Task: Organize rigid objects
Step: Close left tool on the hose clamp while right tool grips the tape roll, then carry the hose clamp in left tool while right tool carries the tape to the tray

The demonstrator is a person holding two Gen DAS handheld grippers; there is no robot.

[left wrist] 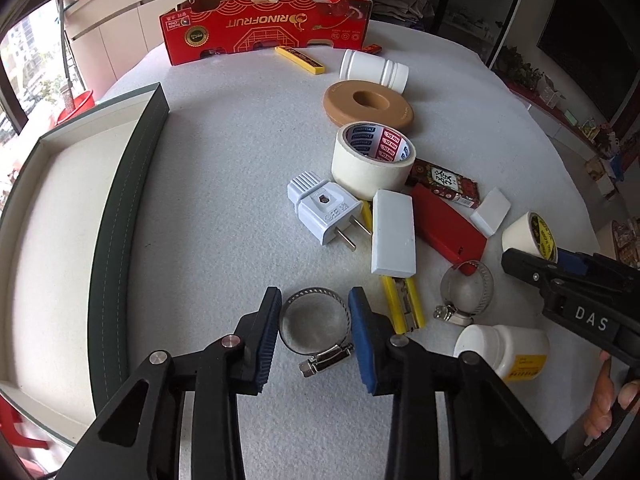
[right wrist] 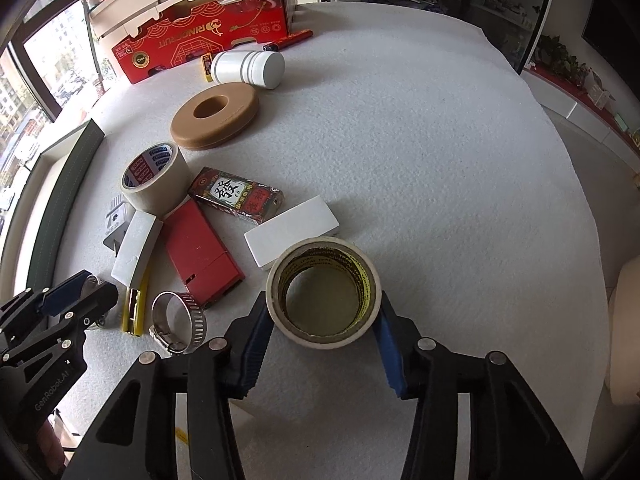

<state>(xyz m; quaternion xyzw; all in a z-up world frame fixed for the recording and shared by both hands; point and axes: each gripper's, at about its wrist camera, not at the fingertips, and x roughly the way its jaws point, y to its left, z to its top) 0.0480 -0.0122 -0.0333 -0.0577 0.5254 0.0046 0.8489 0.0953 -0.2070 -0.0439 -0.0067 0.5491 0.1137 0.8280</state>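
A steel hose clamp (left wrist: 325,357) lies on the white table cover, right between the blue pads of my left gripper (left wrist: 316,295). Both pads touch the ring's sides, so the gripper is shut on it. In the right wrist view, a small cream tape roll (right wrist: 330,337) with a yellow printed core stands on end. My right gripper (right wrist: 323,301) is shut on it, one pad on each side. The left wrist view shows that same roll (left wrist: 529,235) and the right gripper's fingers (left wrist: 524,261) at the right edge. At the left edge of the right wrist view the left gripper's fingers (right wrist: 82,286) show.
A green-walled tray (left wrist: 128,200) lies at the left, a red cardboard box (left wrist: 264,28) at the back. Between them sit a white plug (left wrist: 320,208), a big tape roll (left wrist: 372,160), a tan ring (left wrist: 368,104), a second hose clamp (left wrist: 466,288), a white bottle (left wrist: 504,348) and a red case (right wrist: 200,256).
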